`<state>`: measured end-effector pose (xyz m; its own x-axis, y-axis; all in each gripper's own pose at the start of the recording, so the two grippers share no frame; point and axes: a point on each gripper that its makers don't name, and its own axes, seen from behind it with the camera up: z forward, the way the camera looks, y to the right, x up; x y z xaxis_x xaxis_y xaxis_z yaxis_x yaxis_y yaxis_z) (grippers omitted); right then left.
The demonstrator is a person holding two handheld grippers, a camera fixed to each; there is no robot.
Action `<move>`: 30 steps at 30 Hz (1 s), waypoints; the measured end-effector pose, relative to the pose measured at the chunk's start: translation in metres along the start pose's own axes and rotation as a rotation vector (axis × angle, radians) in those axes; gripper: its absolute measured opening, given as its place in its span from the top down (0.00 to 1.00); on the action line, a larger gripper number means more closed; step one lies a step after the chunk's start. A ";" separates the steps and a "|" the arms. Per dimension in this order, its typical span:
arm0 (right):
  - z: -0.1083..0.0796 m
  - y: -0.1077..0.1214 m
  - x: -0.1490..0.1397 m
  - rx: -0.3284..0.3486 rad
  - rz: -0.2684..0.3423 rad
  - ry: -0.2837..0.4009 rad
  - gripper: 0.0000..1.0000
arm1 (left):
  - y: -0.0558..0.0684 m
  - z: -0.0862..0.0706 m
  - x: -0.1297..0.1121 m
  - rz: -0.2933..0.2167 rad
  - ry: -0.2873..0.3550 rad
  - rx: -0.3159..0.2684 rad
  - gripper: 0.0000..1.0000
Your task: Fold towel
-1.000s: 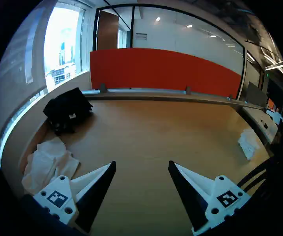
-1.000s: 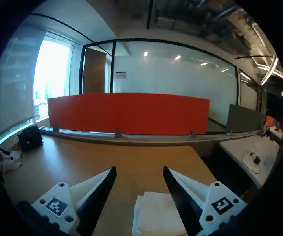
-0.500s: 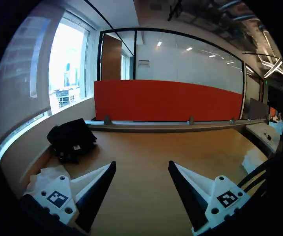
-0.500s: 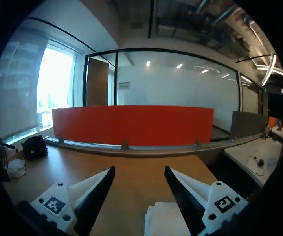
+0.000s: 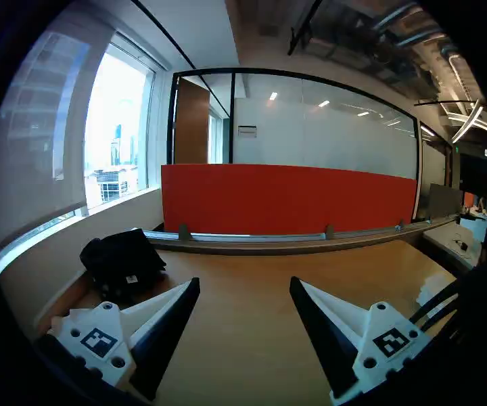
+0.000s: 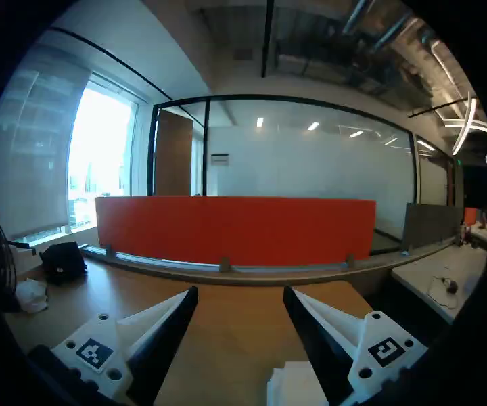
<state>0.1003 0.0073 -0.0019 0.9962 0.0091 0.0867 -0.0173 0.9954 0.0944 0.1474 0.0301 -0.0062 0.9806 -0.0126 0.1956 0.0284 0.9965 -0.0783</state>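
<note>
— Where was the towel?

— In the right gripper view, at the bottom edge just right of centre. A folded white towel (image 6: 296,384) lay flat on the wooden counter (image 6: 237,325), below the tips of the right gripper (image 6: 240,291). Its right side was hidden behind one finger.

— And those jaws?

— Spread wide, holding nothing.

— The left gripper?

— The left gripper (image 5: 243,282) was the same: jaws wide apart over the counter, gripping nothing.

— What did its view offer?

— A black bag (image 5: 123,262), large at the lower left, lay just beyond the left finger and under the bright window (image 5: 118,159). At the far right edge a small white patch (image 5: 435,289) sat on the counter. I could not tell what it was.

— And the bag in the right gripper view?

— There the bag (image 6: 63,260) was small, at the far left. A crumpled white cloth (image 6: 30,296) lay just below it in the frame. At the right edge stood a pale side desk (image 6: 439,277) with a dark cable on it.

— Anything in both?

— A red divider (image 5: 284,199) stood along the counter's far edge.
</note>
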 end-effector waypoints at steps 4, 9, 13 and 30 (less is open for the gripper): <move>0.002 -0.010 0.002 -0.001 -0.004 0.009 0.02 | 0.002 0.001 0.003 0.001 0.017 -0.005 0.01; 0.004 -0.021 0.000 -0.003 -0.002 0.008 0.02 | 0.000 0.002 0.007 -0.003 0.038 -0.004 0.01; 0.005 -0.027 0.000 -0.004 0.000 0.002 0.02 | -0.001 0.003 0.010 -0.010 0.055 -0.002 0.01; 0.007 -0.049 0.000 0.011 0.010 0.002 0.02 | -0.015 0.010 -0.007 0.002 0.112 0.018 0.01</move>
<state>0.1006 -0.0423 0.0003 0.9961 0.0192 0.0857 -0.0281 0.9942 0.1042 0.1380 0.0164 0.0036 0.9962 -0.0186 0.0845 0.0237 0.9979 -0.0605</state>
